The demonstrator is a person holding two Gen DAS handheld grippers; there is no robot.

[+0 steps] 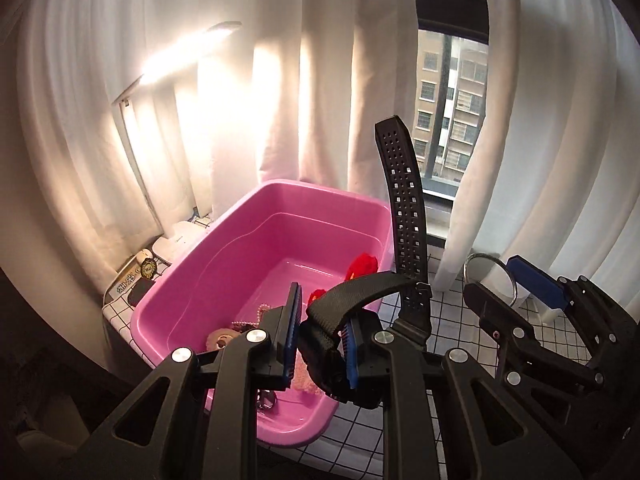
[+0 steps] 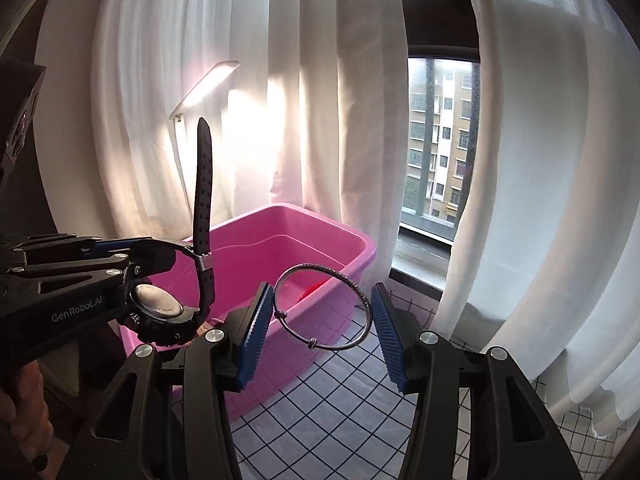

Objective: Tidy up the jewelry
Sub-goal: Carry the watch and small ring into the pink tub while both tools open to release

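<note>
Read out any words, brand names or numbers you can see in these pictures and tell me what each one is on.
"GenRobot.AI": white lettering on the side of the left gripper body, seen from the right wrist camera.
Round gold and dark label on a small item left of the pink tub: too blurred to read.
Print on the flat packet beside it: too blurred to read.
Watch face: nothing legible.

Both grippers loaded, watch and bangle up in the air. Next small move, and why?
Probably carry the black watch in the left gripper clear of the pink tub toward open checked cloth. The right gripper holds the silver bangle alongside, so keep them apart.
</note>
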